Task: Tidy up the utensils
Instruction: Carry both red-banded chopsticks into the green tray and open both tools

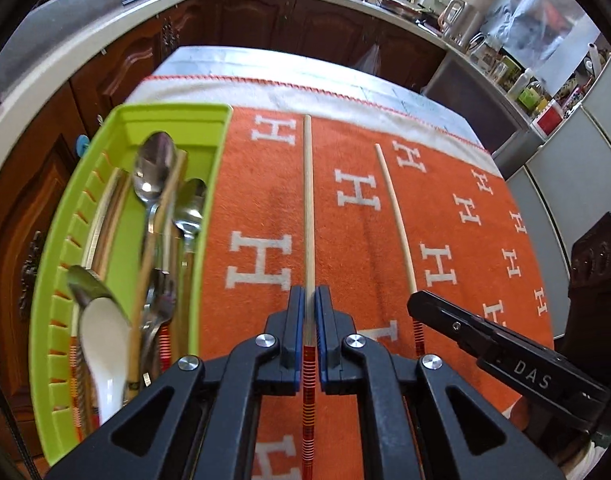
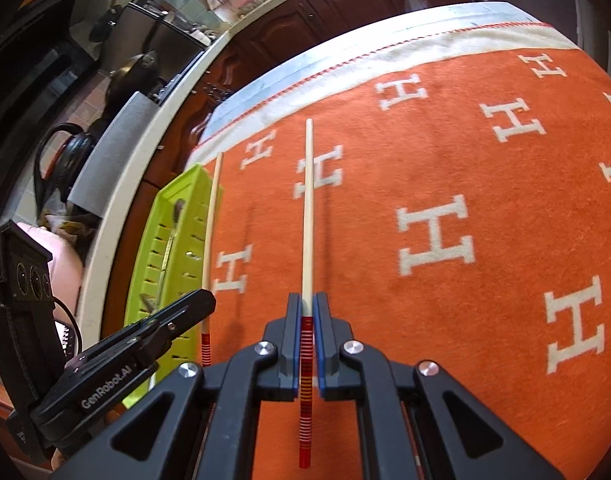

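Observation:
My left gripper (image 1: 310,300) is shut on a pale wooden chopstick (image 1: 308,200) with a red striped end, held above the orange cloth. My right gripper (image 2: 306,306) is shut on a second matching chopstick (image 2: 308,208); it also shows in the left wrist view (image 1: 393,216), to the right of the first. A lime green utensil tray (image 1: 61,264) sits to the left and holds metal spoons (image 1: 151,168), a white ceramic spoon (image 1: 105,344) and several chopsticks. The tray also shows in the right wrist view (image 2: 169,248), with the left gripper's chopstick (image 2: 211,220) next to it.
An orange cloth with white H letters (image 1: 265,216) covers the table. Dark wooden cabinets (image 1: 305,28) and a pale countertop (image 1: 65,72) lie beyond the table's far and left edges. The cloth's white border (image 2: 405,52) marks the far table edge.

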Available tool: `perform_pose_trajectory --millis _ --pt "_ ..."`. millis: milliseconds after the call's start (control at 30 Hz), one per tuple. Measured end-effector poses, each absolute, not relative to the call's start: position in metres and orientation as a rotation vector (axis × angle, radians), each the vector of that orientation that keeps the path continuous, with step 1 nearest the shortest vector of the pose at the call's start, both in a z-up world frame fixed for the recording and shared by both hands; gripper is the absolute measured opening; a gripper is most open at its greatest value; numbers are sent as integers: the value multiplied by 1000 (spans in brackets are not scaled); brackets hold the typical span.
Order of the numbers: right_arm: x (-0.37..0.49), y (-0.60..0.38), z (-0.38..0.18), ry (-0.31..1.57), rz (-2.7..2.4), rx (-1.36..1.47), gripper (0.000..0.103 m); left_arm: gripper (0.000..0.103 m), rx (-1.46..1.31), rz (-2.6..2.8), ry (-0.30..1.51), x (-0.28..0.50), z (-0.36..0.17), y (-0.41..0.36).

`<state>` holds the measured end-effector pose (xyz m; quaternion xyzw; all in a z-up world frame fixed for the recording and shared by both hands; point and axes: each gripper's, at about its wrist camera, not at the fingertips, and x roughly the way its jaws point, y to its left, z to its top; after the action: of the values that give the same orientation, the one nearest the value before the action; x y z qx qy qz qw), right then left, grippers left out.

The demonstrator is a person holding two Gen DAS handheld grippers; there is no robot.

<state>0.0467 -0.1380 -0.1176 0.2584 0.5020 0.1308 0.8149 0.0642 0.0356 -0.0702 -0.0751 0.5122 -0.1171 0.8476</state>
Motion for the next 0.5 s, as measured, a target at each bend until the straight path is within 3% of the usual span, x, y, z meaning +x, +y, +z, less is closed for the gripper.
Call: perform_pose_trajectory --millis 300,500 --pt "44 -97 -86 1035 445 524 5 3 -120 -88 1023 44 -26 98" --pt "49 -46 -66 1033 546 468 5 3 -104 29 1007 40 -25 144"
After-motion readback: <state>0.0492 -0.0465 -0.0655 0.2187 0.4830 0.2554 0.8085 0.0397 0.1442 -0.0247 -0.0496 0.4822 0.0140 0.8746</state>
